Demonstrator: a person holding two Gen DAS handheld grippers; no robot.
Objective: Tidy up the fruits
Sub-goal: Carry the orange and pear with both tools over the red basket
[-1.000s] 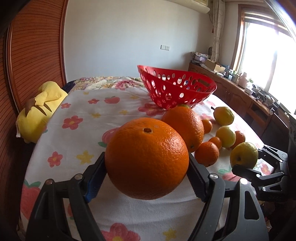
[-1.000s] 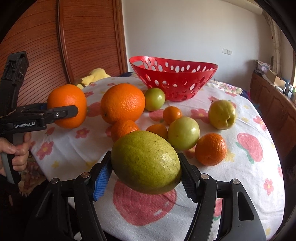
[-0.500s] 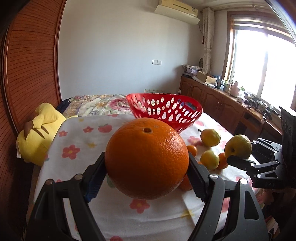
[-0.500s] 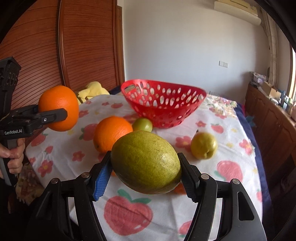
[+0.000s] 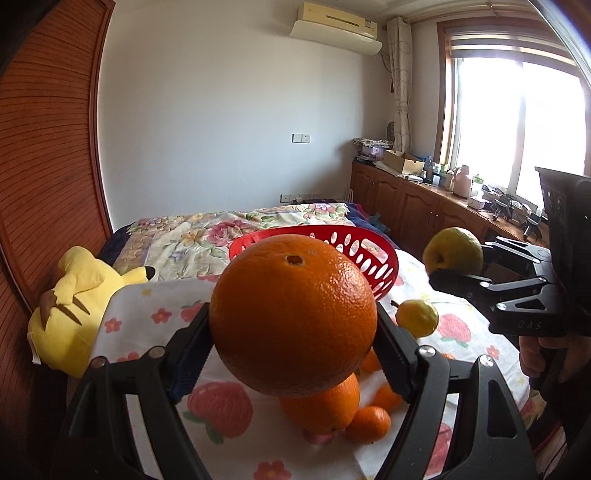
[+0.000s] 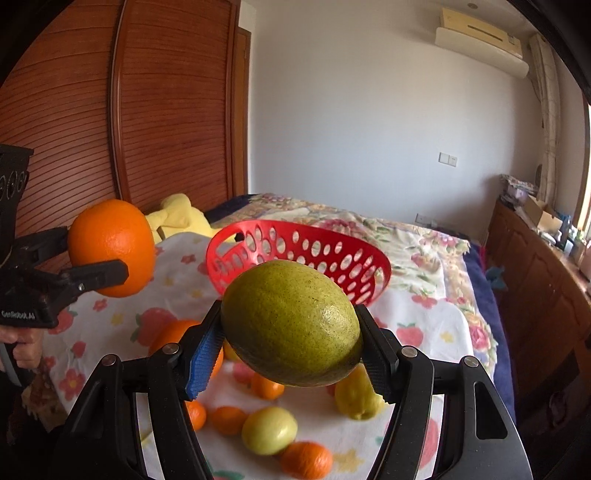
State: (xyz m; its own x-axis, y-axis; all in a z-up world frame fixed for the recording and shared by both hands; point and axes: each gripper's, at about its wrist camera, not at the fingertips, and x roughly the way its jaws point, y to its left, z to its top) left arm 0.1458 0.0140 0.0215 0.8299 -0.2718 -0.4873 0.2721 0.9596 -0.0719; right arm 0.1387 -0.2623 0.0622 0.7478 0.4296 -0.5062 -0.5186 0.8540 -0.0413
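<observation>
While both tools sit raised above the tablecloth, left gripper pinches a large orange btwn its pads; right gripper pinches a green-yellow citrus likewise. Red basket lies ahead of both tools, beyond the held fruit. Loose oranges, lemons rest below the fingers, w/ a yellow plush at far left.

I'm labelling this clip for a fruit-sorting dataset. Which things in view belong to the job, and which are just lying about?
Part of the job:
large orange in the left gripper
green-yellow fruit in the right gripper
red basket
loose fruit on the tablecloth

Just lying about:
yellow plush toy
floral bedspread
air conditioner
</observation>
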